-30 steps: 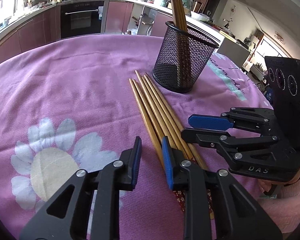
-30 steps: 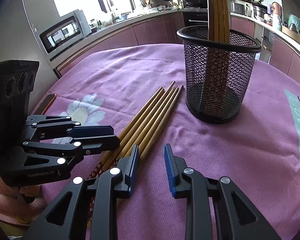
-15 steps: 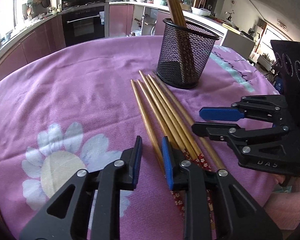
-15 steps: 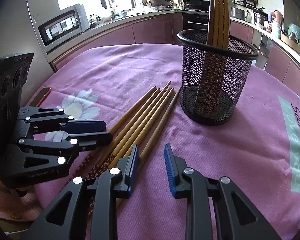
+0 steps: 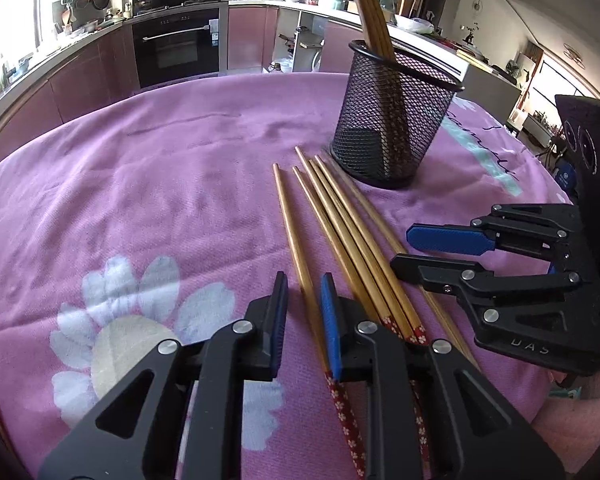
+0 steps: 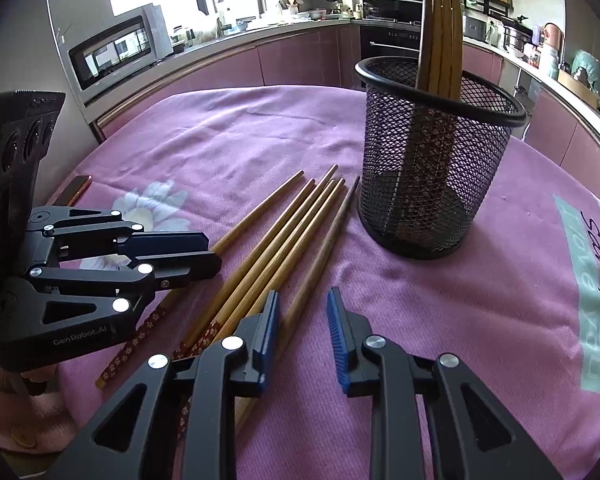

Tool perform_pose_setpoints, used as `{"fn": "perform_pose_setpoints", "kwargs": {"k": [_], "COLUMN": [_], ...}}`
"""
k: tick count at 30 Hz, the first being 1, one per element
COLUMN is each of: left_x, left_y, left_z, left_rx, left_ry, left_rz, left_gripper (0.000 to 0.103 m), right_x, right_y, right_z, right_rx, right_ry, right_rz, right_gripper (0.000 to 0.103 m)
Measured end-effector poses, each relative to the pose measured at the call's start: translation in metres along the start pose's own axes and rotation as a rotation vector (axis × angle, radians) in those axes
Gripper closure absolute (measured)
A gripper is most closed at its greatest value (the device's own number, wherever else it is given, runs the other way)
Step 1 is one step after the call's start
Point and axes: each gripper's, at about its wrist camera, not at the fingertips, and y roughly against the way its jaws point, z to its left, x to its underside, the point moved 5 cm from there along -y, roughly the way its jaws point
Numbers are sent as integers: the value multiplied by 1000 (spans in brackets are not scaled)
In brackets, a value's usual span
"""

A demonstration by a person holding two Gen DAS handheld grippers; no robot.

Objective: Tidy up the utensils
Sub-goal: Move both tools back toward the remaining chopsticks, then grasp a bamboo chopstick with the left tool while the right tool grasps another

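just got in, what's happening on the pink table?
A person with two handheld grippers is sorting chopsticks into a black mesh holder, which already has several standing in it. Five more lie side by side on the pink tablecloth. The left gripper, open, straddles the leftmost chopstick; the right gripper, open, straddles the rightmost chopstick. Neither looks clamped.

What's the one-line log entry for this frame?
left gripper: open, straddling leftmost loose wooden chopstick | right gripper: open, empty | black mesh cup: upright, chopsticks inside | pink tablecloth
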Motion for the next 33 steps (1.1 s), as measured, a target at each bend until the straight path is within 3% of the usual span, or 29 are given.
{"fn": "perform_pose_setpoints", "kwargs": {"k": [4,13,16,19,29,33], "left_x": [1,12,11,5,-12,-14], "left_y": [1,11,10,7,-9,-10], "left_z": [1,10,10,7,3,2], "left_rx": [0,25,14,-10,-59,-90], "left_ry": [19,96,82,50,-7,-19], "left_rz": [-4,-3,-2,-2,2,-5], "left_gripper": [88,95,94,86,86,92], "right_x": [2,15,14,7,-8,-10], "right_y": [3,16,16,11,-5,-6], "right_z": [-2,-11,-14,-16,-9,-8], "right_rx": [-17,-47,-49,-27,35,49], "right_ry": [-9,-34,-45,-43,14,11], "right_rz": [9,34,31,18,4,-2], "right_gripper": [92,94,92,83,83,88]}}
